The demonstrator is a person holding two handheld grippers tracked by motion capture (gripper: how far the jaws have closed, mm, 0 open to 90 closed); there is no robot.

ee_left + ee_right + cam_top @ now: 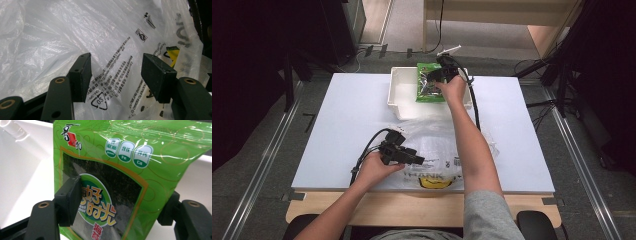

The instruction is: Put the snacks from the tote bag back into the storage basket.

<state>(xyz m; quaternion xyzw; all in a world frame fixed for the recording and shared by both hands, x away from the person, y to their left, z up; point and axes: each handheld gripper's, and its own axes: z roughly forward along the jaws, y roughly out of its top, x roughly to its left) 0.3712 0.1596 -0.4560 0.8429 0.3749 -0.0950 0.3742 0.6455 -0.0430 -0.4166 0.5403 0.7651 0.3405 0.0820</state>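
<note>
Green packet [120, 182] between wide right tool [117, 202], over bin rim [398, 112]; left tool [116, 75] wide over plastic bag [50, 37].

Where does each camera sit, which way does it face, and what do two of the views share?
High view: above the person's side, looking forward and down on the table; both forearms show.
Left gripper view: on the left gripper, looking along open jaws at the plastic bag.
Right gripper view: on the right gripper, facing the green snack packet, also seen from above, in the white bin.
</note>
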